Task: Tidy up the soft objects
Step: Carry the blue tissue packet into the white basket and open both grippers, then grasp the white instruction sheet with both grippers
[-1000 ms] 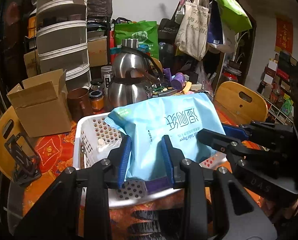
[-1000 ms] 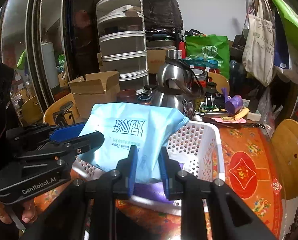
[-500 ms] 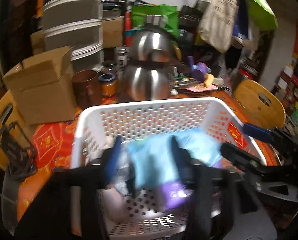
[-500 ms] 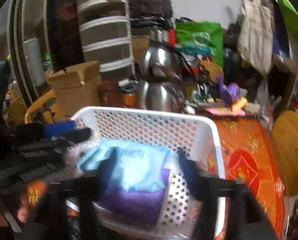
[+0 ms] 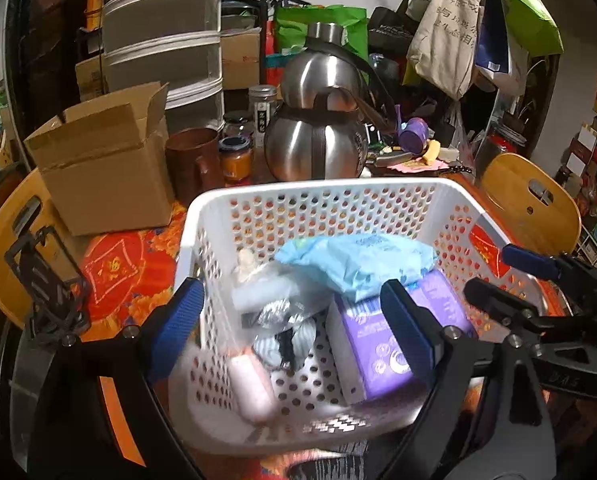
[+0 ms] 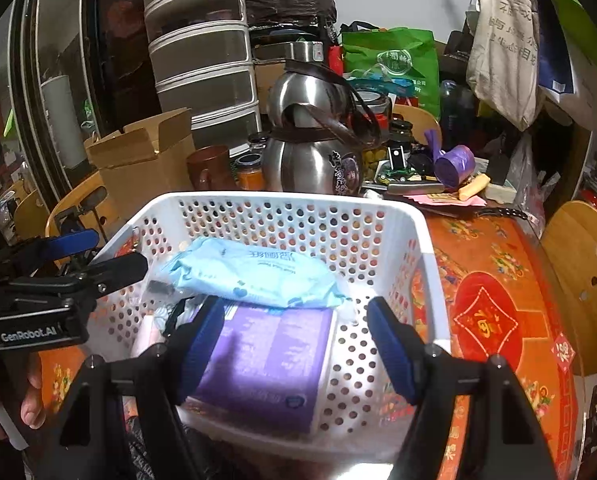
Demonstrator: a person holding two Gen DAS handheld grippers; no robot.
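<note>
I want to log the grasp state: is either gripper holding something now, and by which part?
Nothing is held. The left gripper and right gripper are both open above the basket; the blue pack lies inside, untouched.

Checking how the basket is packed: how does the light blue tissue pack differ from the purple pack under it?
The light blue tissue pack is soft and crumpled; the purple pack looks flat-sided and boxy. The blue one lies on top, across the purple one's far end; the purple one sits lower, toward the near wall. Both lie inside the white perforated plastic basket, held by neither gripper.
</note>
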